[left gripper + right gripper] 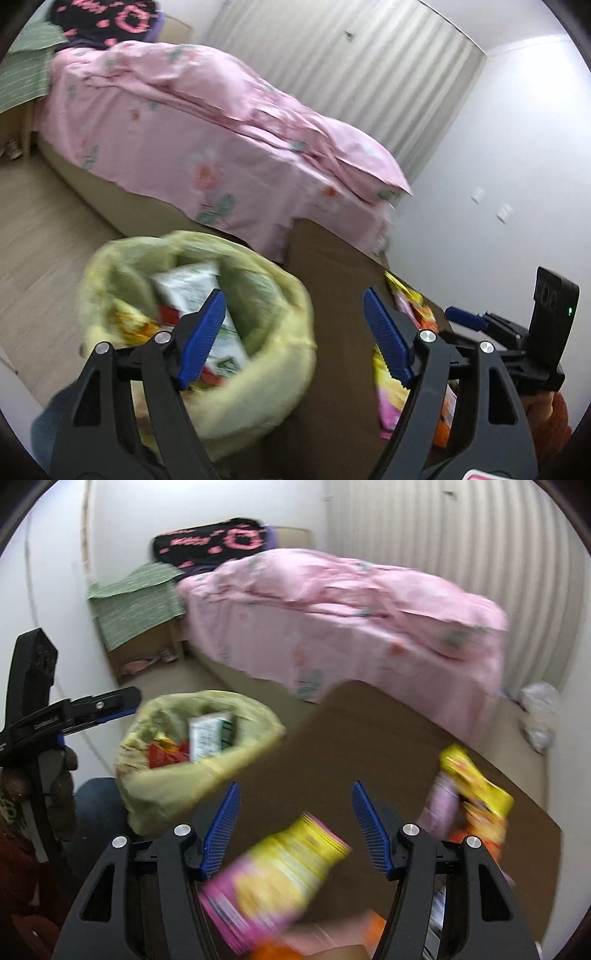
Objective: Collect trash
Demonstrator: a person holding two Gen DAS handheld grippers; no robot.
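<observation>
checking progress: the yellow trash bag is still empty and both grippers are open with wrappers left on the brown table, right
Not quite. The yellow trash bag is not empty: the right wrist view shows a white and green carton and red and yellow wrappers inside it. The rest holds: the left gripper and right gripper are open, and wrappers lie on the brown table.

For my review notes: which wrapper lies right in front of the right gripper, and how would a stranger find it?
Start at the brown table in front of the pink bed. At its near edge, between the open fingers of the right gripper, lies a snack packet. It is yellow with pink ends, unlike the yellow-orange wrappers farther right.
</observation>
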